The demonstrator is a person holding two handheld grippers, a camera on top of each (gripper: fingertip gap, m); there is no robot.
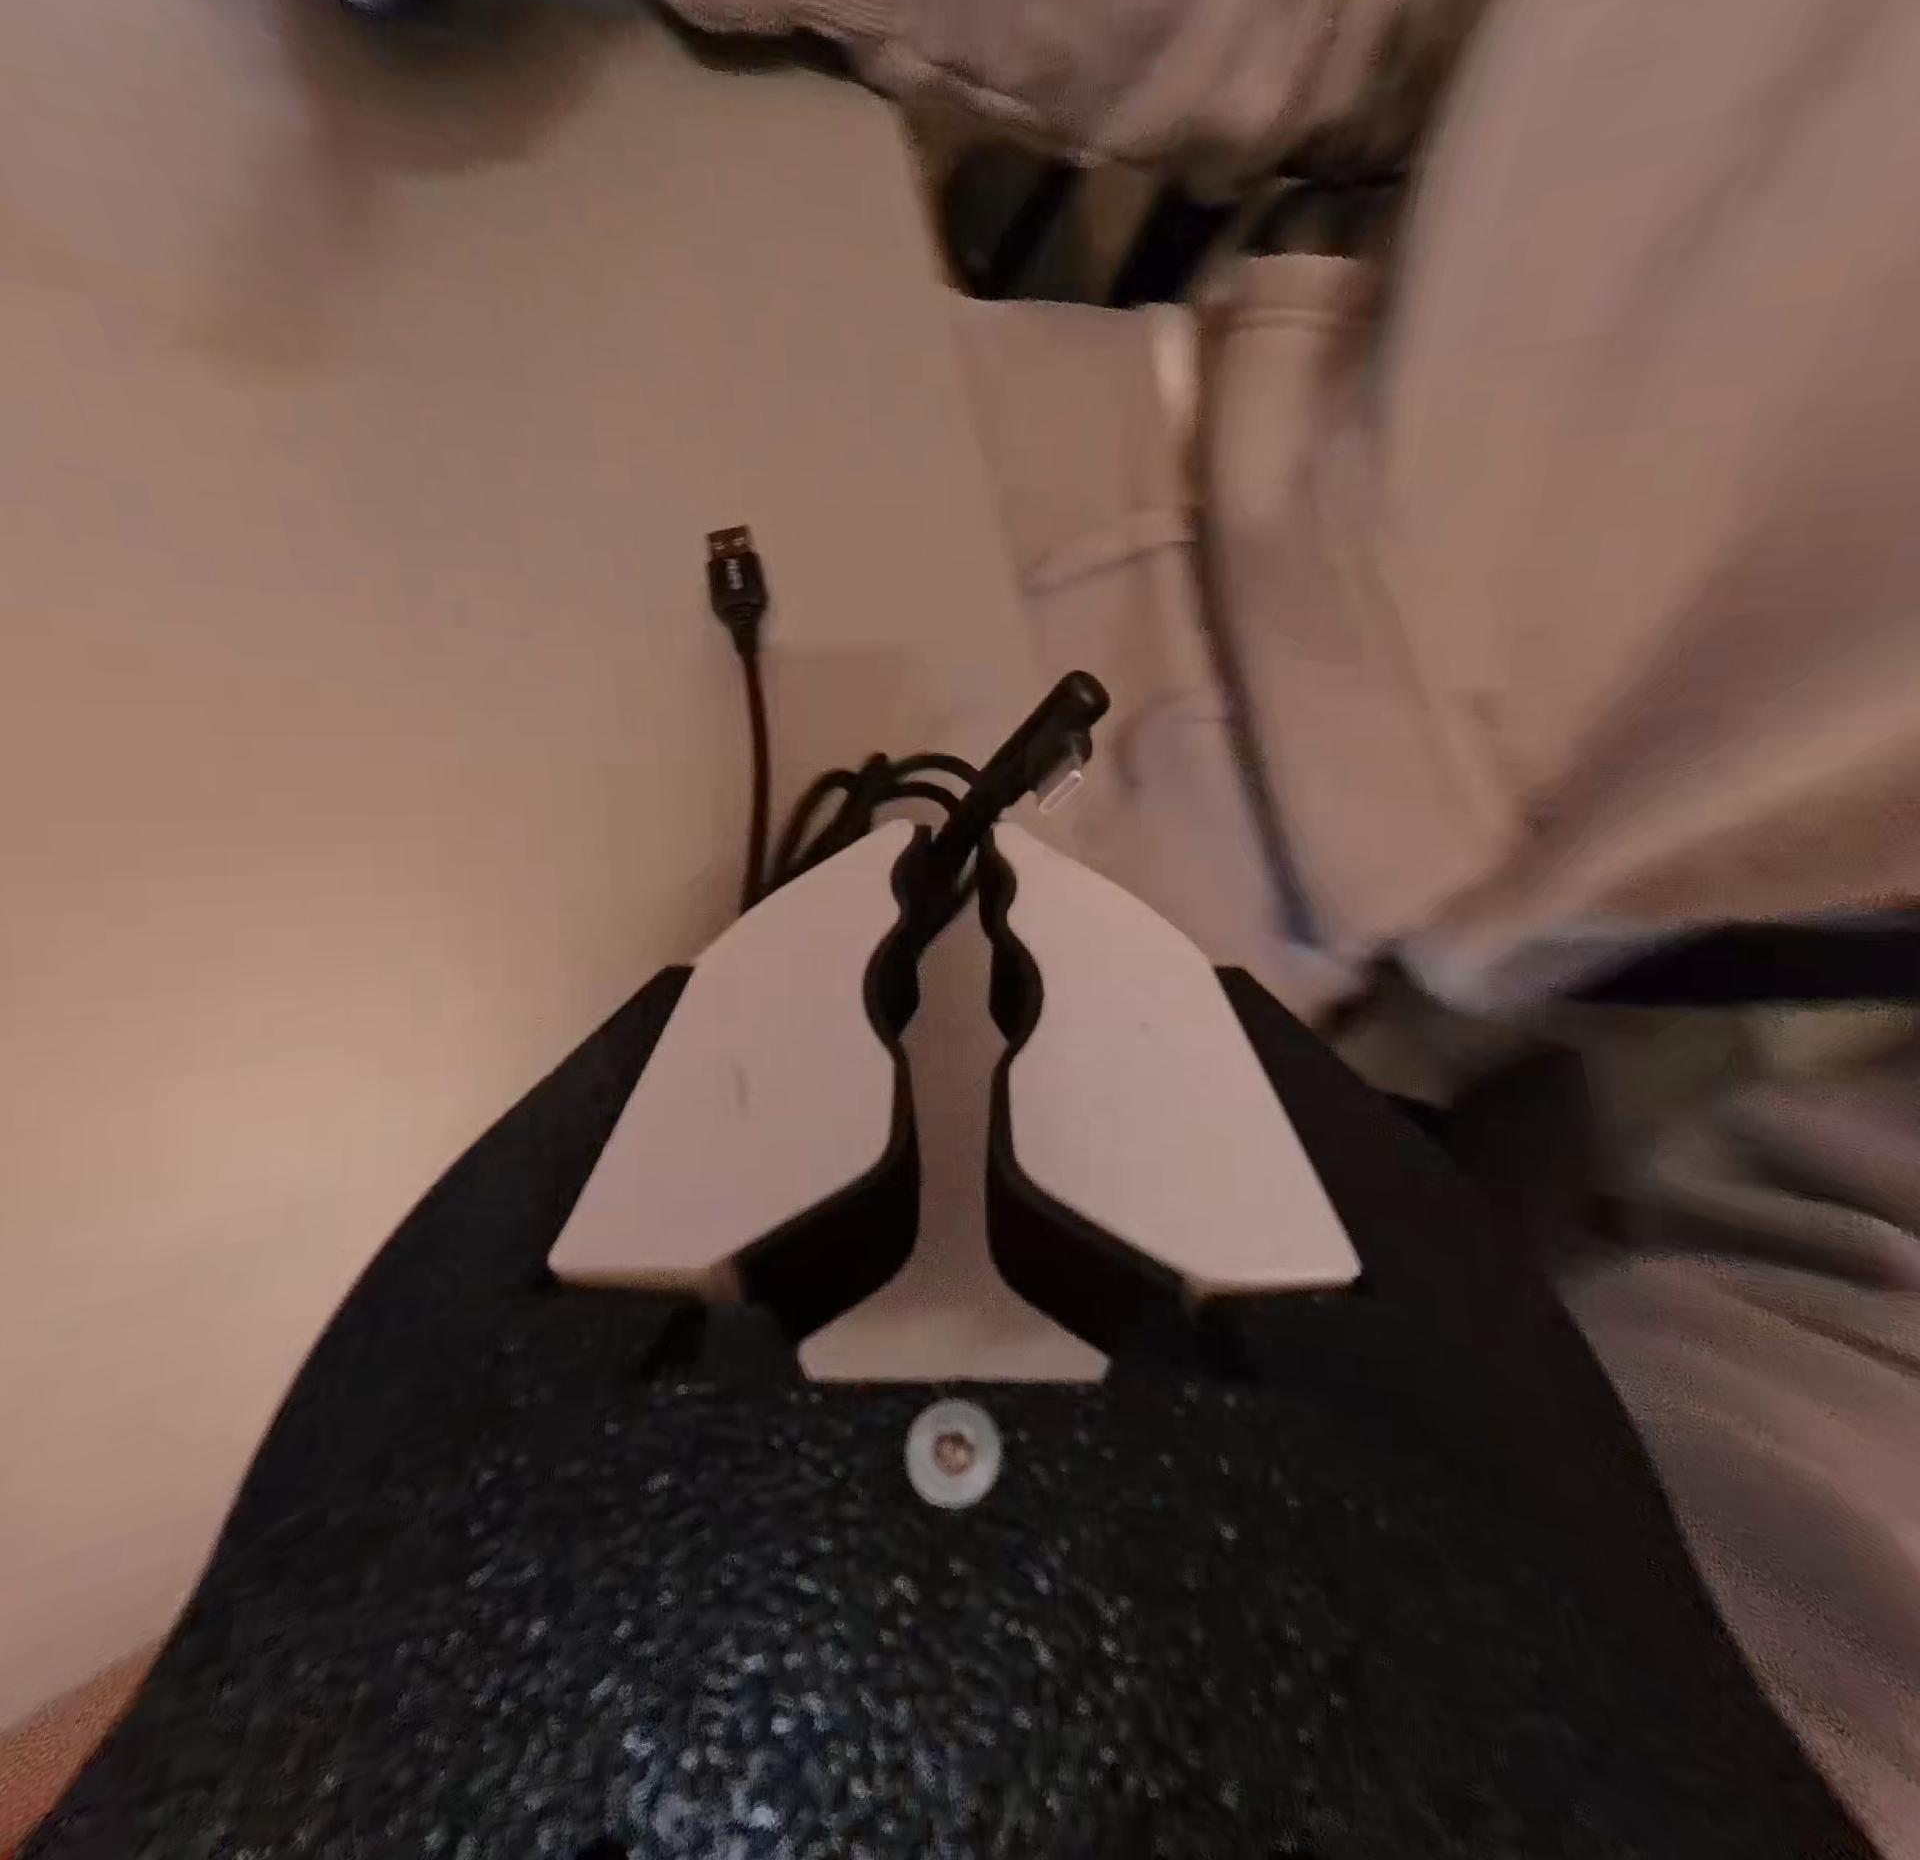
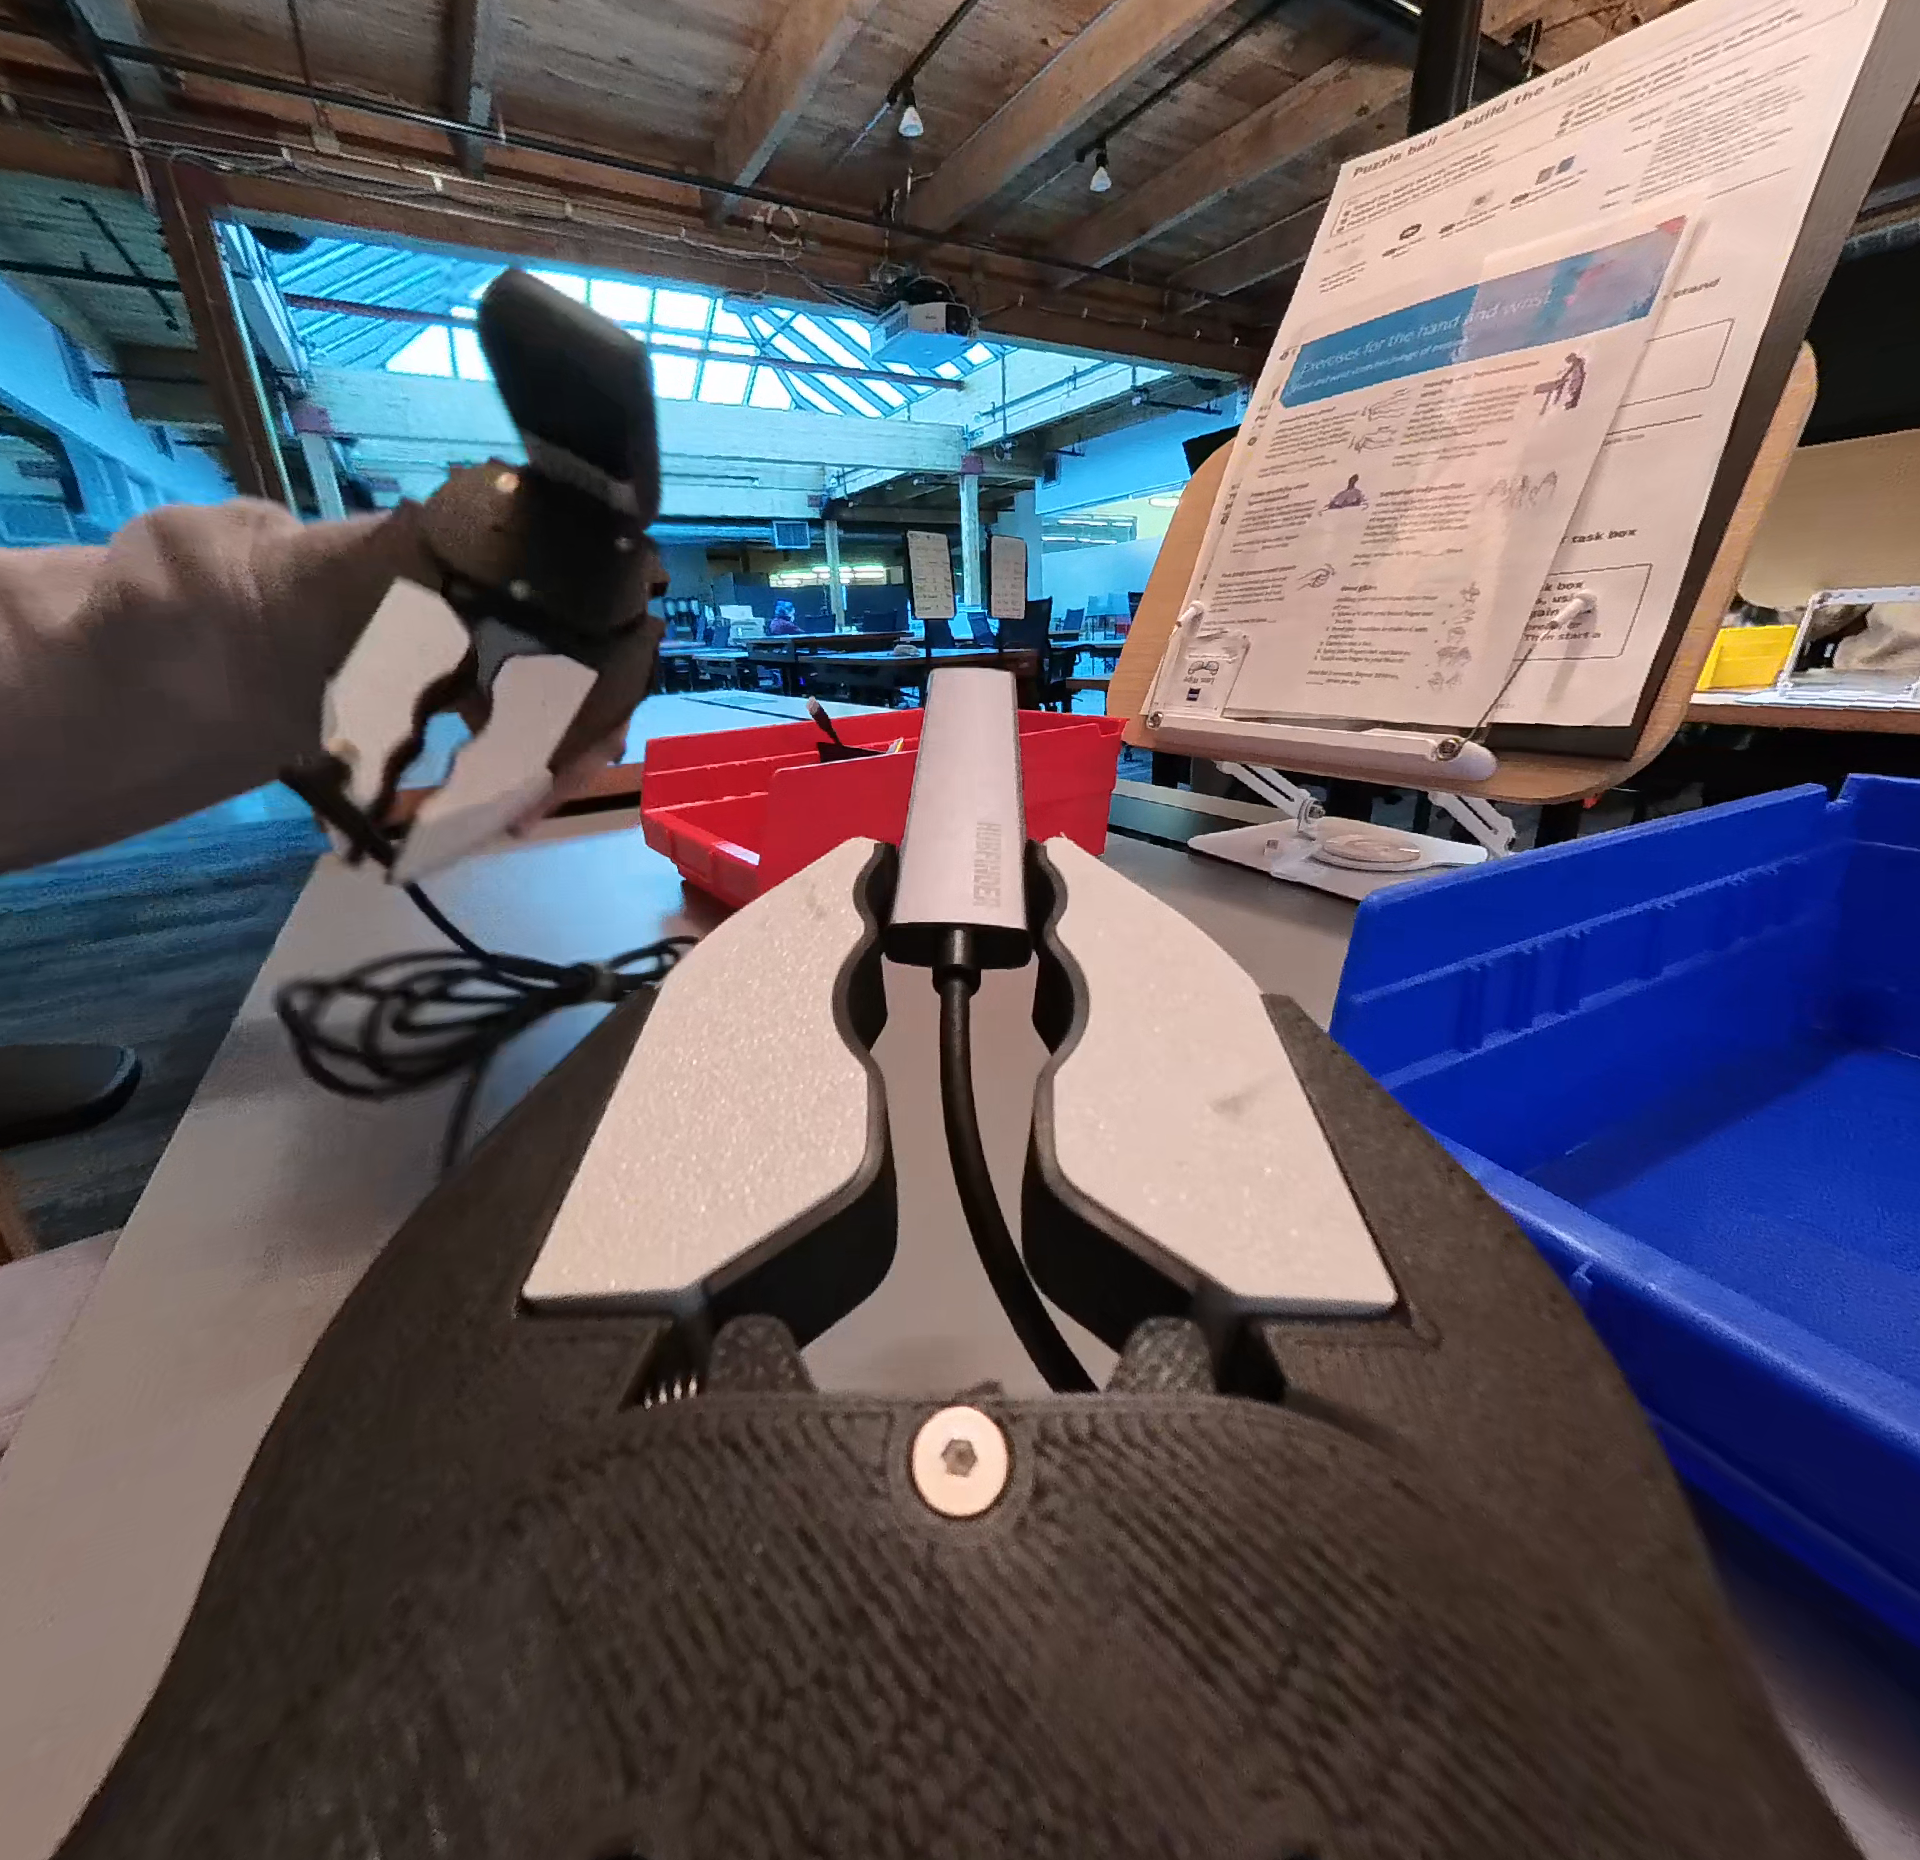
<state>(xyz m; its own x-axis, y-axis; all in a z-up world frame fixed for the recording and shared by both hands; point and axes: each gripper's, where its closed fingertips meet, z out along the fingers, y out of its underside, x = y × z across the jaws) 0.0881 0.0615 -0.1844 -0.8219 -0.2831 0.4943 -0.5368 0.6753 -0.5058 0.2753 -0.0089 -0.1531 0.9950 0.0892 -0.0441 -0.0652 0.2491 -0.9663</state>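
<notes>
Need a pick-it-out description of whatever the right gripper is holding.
Start at the grey tabletop, between the red plastic bin and the big blue plastic bin. The right gripper is shut on a slim grey metal bar-shaped hub pointing away from the camera. Unlike the bundled black cable nearby, it is rigid, with one short black lead.

Two tongs, left (image 2: 457, 771) and right (image 2: 956, 875); two bins, one red (image 2: 748, 802), one blue (image 2: 1621, 1031); one black cable (image 2: 436, 1010); one grey hub (image 2: 961, 823); one document stand (image 2: 1455, 522).
</notes>
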